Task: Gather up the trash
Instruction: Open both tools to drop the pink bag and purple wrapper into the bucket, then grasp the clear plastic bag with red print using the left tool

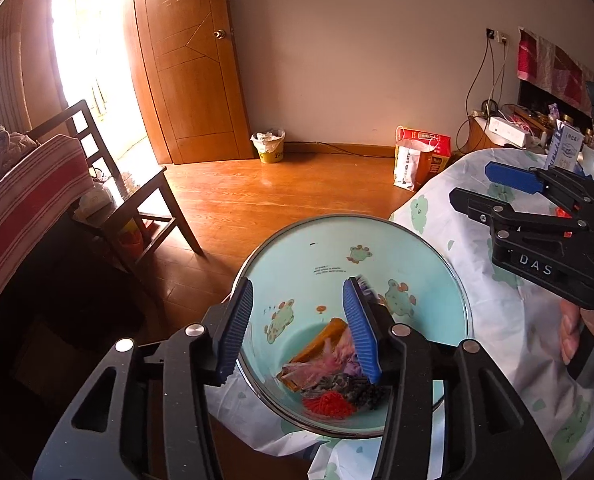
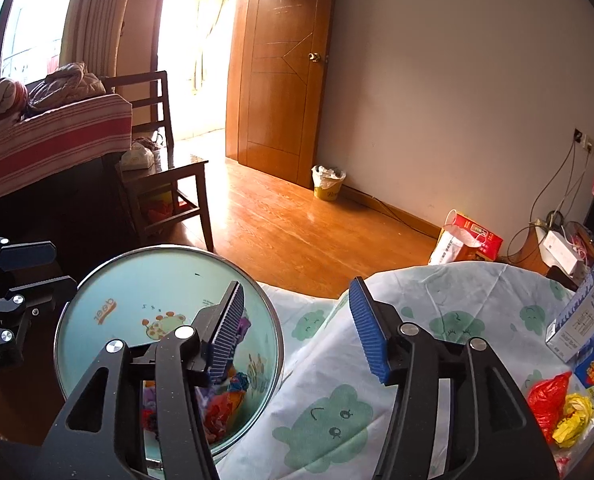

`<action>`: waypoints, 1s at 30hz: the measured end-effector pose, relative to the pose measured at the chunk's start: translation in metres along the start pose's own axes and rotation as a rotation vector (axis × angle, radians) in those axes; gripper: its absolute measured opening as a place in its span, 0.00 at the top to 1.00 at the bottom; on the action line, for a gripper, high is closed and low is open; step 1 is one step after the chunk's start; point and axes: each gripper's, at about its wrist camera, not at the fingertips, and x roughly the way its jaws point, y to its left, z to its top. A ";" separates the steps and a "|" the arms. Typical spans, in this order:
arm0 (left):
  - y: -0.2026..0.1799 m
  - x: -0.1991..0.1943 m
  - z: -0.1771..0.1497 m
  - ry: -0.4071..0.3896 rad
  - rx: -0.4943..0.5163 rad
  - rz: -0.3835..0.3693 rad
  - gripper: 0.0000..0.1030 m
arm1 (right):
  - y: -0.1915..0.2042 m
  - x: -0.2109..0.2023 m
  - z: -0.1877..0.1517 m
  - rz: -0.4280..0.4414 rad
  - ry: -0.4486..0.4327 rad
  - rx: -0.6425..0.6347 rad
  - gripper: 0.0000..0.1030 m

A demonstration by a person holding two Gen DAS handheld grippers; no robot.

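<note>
Against the left edge of the bench (image 2: 337,360), which is draped in a white cloth printed with green bears, stands a mint-green trash bin (image 1: 337,264) with a chrome rim and cartoon animals on its inner wall. At its bottom lies a heap of trash (image 1: 329,376): an orange strip, pink and purple scraps, something red and something black. The left gripper (image 1: 297,328) hangs over the bin's mouth, its blue-padded jaws about half apart with nothing between them. Just to the right, the right gripper (image 2: 297,328) sits over the bin's rim and the bench edge, its jaws likewise parted and empty, a hand (image 1: 589,332) on its handle. Toward the bench's right corner lie a red bag (image 2: 547,400) and a yellow wrapper (image 2: 575,416), beside a white carton (image 2: 585,312).
</note>
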 end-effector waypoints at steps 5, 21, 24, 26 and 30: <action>0.002 0.000 0.000 -0.001 -0.013 0.009 0.49 | 0.002 -0.001 0.000 -0.005 -0.001 -0.003 0.41; 0.000 0.001 0.000 0.000 -0.025 0.009 0.35 | -0.001 -0.005 -0.003 -0.022 -0.020 0.003 0.34; -0.002 0.001 -0.001 0.002 -0.023 0.005 0.33 | -0.004 -0.007 -0.003 -0.032 -0.022 0.017 0.32; -0.004 0.001 -0.003 0.004 -0.016 0.003 0.31 | -0.007 -0.008 -0.003 -0.042 -0.022 0.026 0.31; -0.010 0.001 -0.004 0.008 -0.008 -0.015 0.26 | -0.010 -0.020 -0.001 -0.078 -0.010 0.045 0.30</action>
